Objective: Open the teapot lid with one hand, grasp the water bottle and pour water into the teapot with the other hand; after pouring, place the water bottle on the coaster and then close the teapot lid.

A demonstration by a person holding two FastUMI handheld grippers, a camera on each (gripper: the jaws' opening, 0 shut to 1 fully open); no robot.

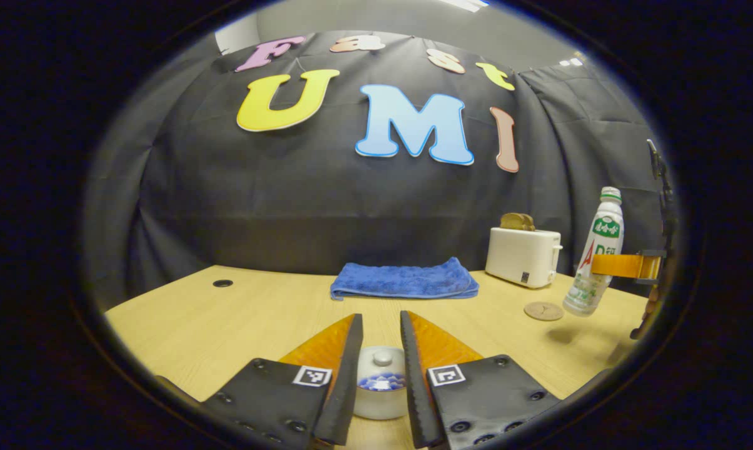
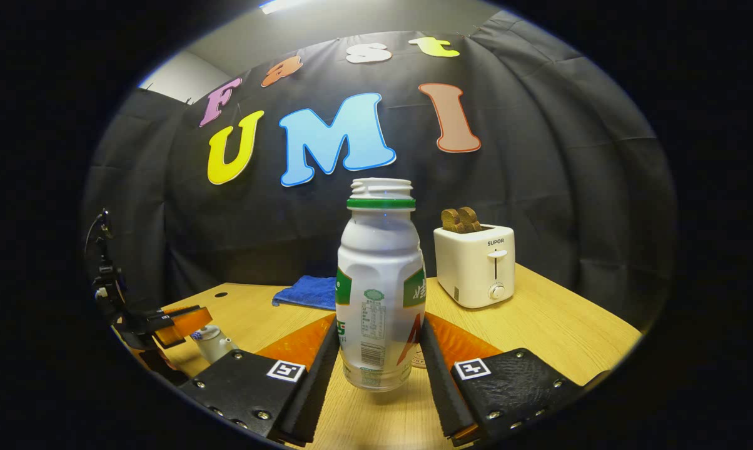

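With the lid [image 1: 382, 357] on the teapot [image 1: 380, 400] between the spread jaws of the left gripper [image 1: 381, 340], unpinched, the uncapped water bottle [image 2: 379, 294], lifted off the table [image 2: 539, 325] in the right gripper [image 2: 379, 350]'s pinching jaws, risks spilling over a closed pot if tipped

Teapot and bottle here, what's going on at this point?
The right gripper is shut on the uncapped water bottle and holds it upright, lifted off the wooden table beside the round coaster. The left gripper is open, its fingers on either side of the teapot, whose lid is on. A blue towel and a toaster sit further back.
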